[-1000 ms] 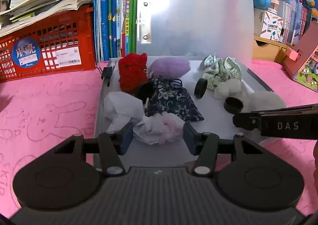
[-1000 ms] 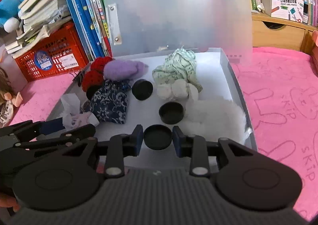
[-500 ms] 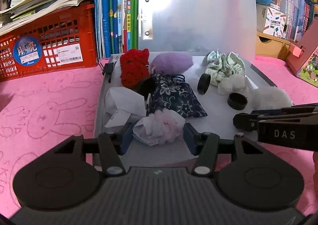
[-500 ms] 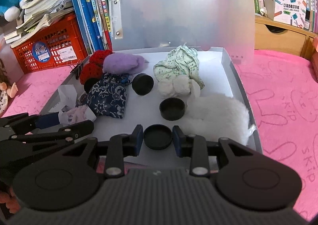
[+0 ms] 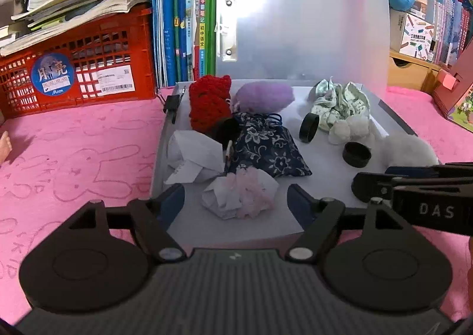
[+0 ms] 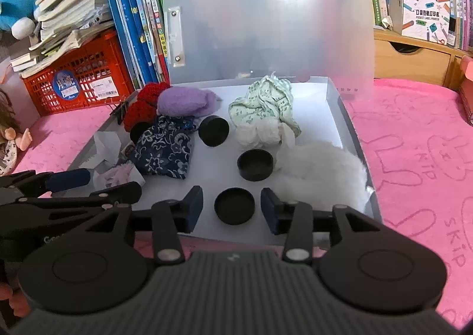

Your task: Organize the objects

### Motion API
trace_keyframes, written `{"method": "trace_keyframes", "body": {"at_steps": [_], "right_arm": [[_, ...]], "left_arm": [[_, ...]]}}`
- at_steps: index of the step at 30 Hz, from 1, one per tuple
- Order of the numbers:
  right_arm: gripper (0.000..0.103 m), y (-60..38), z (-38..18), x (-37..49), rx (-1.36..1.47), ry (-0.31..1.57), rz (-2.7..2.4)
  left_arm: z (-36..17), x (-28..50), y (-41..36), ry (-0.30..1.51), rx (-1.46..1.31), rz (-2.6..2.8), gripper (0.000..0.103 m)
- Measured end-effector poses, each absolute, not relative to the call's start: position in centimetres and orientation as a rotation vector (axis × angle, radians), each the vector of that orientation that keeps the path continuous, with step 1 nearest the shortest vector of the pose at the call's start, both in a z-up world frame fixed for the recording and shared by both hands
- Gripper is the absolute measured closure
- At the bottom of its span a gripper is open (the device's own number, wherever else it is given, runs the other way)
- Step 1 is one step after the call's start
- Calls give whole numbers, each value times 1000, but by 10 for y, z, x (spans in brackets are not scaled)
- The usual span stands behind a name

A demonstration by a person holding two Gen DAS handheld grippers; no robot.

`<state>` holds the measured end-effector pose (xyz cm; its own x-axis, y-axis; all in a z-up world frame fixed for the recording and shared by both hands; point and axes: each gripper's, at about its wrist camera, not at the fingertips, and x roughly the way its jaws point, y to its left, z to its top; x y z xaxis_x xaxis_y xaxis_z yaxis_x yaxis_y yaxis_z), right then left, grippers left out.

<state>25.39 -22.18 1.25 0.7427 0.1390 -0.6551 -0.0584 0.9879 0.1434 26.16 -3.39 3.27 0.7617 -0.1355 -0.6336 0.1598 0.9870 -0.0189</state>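
Observation:
An open translucent box (image 5: pixel 396 125) (image 6: pixel 346 119) lies on the pink mat, lid upright. Inside are a red knit piece (image 5: pixel 208 101), a purple pouch (image 5: pixel 264 97), a blue floral pouch (image 5: pixel 269 148) (image 6: pixel 165 148), a green patterned cloth (image 5: pixel 340 101) (image 6: pixel 263 101), white fluff (image 6: pixel 322 175), crumpled white paper (image 5: pixel 192 154) and several black caps. My left gripper (image 5: pixel 235 202) is open around a pink-white crumpled wad (image 5: pixel 241 194), not touching it. My right gripper (image 6: pixel 232 210) is open around a black cap (image 6: pixel 234 209), with gaps on both sides.
A red crate (image 5: pixel 77 74) under stacked books and upright books (image 5: pixel 177 15) stand behind the box. A wooden drawer unit (image 6: pixel 414 60) is at back right. A black binder clip (image 5: pixel 173 104) sits on the box's left rim. A doll (image 6: pixel 9 140) lies at left.
Both grippers have opened wider. The right fingers, which were close against the black cap, now stand apart from it. Both have drawn back slightly.

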Motion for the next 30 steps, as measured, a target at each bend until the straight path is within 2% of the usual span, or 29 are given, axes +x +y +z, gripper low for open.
{"method": "trace_keyframes", "body": {"at_steps": [10,14,30], "right_arm": [[37,-224,32,232,79,653,94],[34,-227,39,223,74,625,79],[14,-232,51,162,67,514,18]], "left_arm": [[49,244,-26,652,11,-135,16],[58,232,-26,604,29,-104,9],[70,166,-4,546,35,-80,6]]}}
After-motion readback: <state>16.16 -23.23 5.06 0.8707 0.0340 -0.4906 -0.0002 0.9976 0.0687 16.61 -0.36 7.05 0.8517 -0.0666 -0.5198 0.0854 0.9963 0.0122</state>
